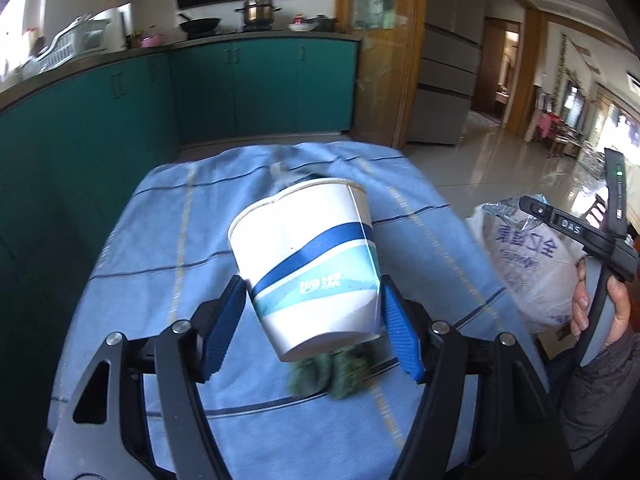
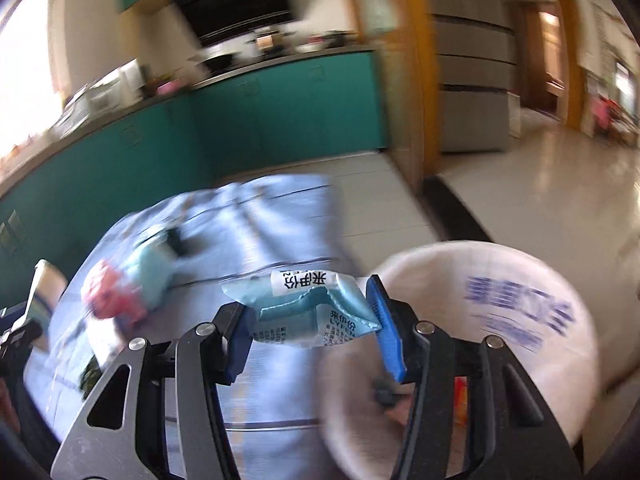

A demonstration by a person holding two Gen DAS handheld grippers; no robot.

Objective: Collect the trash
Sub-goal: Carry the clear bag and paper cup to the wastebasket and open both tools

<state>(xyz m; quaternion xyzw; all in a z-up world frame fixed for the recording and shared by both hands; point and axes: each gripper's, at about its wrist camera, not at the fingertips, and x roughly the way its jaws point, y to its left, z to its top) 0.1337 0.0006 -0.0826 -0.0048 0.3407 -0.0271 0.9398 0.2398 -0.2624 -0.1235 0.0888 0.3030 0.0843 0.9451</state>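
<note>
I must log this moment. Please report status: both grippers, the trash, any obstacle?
Left gripper shut on paper cup, tilted above table. Right gripper shut on blue wrapper, beside white trash bag. More wrappers on tablecloth. Nothing blocking.

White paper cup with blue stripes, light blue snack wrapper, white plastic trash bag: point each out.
White paper cup with blue stripes (image 1: 308, 256), left wrist view, side wall.
Light blue snack wrapper (image 2: 316, 312), right wrist view, crumpled middle.
White plastic trash bag (image 2: 520, 320), right wrist view, printed side.
</note>
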